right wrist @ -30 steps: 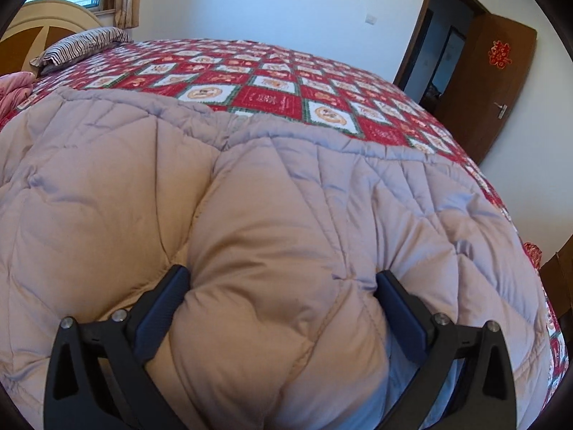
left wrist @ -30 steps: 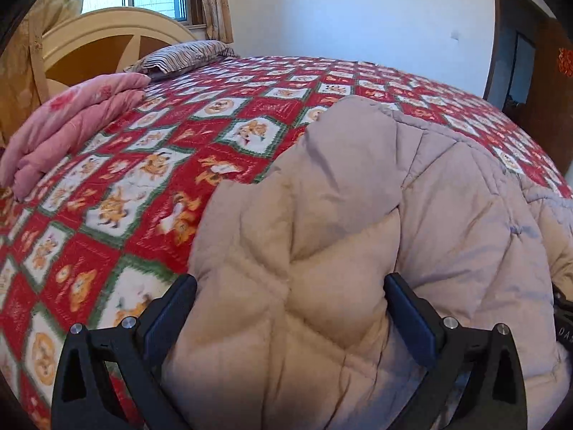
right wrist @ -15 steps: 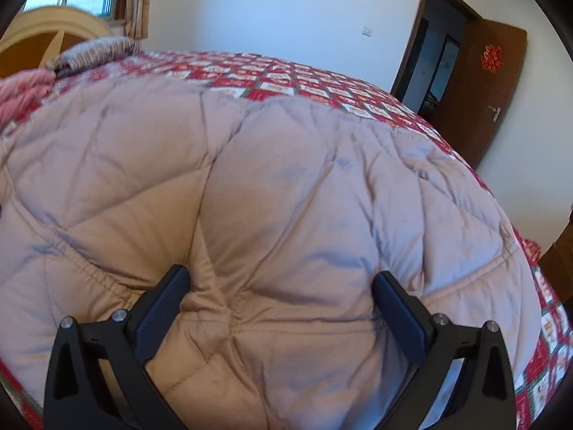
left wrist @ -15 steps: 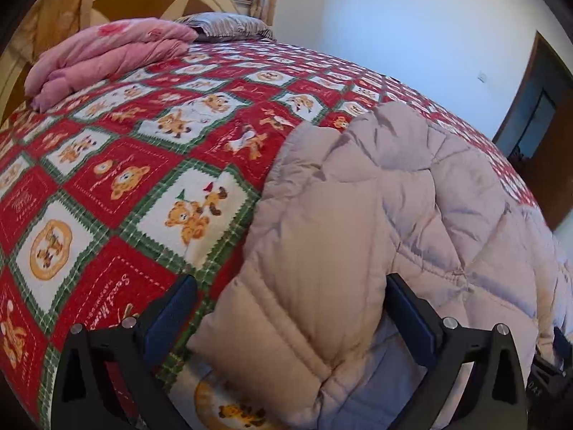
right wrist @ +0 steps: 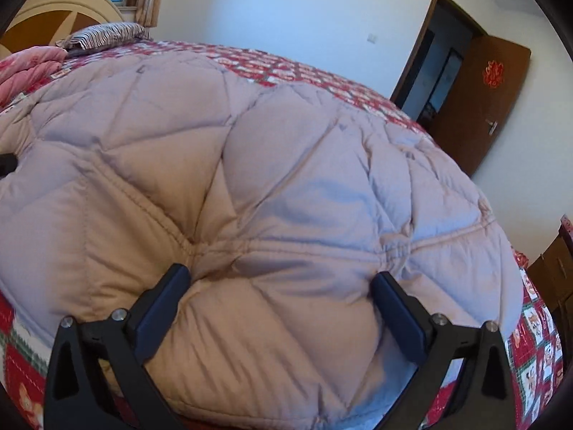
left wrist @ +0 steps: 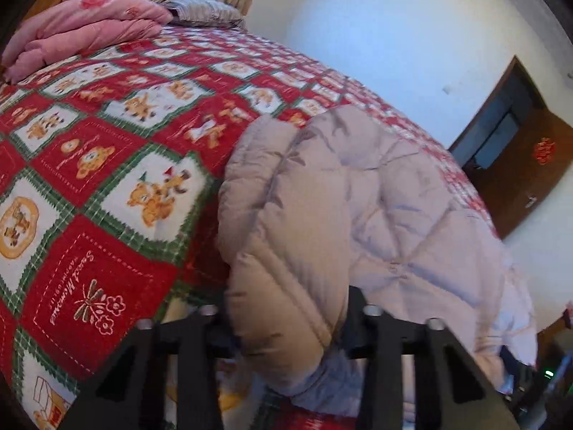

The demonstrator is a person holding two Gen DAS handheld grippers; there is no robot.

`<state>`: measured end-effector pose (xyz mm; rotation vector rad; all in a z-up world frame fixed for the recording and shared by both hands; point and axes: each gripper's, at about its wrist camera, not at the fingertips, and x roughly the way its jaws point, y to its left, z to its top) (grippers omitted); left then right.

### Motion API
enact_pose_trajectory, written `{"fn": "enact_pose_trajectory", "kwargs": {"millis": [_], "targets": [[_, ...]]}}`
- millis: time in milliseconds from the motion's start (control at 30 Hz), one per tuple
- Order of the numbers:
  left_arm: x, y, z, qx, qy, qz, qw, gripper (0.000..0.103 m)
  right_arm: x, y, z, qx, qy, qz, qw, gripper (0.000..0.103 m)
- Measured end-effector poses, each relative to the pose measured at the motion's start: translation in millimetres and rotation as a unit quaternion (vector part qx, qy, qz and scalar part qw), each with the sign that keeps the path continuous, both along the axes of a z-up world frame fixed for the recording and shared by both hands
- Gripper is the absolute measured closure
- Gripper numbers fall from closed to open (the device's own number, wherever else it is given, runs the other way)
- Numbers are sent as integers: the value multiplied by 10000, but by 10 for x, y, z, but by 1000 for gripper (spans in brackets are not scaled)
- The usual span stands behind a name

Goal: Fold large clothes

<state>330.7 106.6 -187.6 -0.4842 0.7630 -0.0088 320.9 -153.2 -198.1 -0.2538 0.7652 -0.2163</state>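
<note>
Left hand-held gripper (left wrist: 286,326) is pinched on a thick fold at the near edge of the quilted coat (left wrist: 358,208), while the right hand-held gripper (right wrist: 283,286) stands wide with the coat (right wrist: 250,165) bulging between its fingers. On the bed (left wrist: 107,165) the coat lies below the pink blanket (left wrist: 82,28). It looks soft, puffy and light; a seamed edge seems best to take.

Quilted coat (left wrist: 358,215) hides the left jaws' tips, seemingly closed.
</note>
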Motion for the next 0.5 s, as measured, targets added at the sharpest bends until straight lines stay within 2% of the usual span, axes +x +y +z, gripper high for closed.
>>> {"fn": "enact_pose_trajectory", "kwargs": {"millis": [167,333,500], "targets": [[-175,66,282,-385,-444,-139,9982,76,30,-3,17,-46,-34,-22,10000,0],[-345,181,432,-502,-681,-305,9959,79,-164,115,1,-341,-144,-115,9992,2],[-583,463,517,-609,-910,-107,9939,80,-259,331,-31,-334,-214,-21,9992,3]]}}
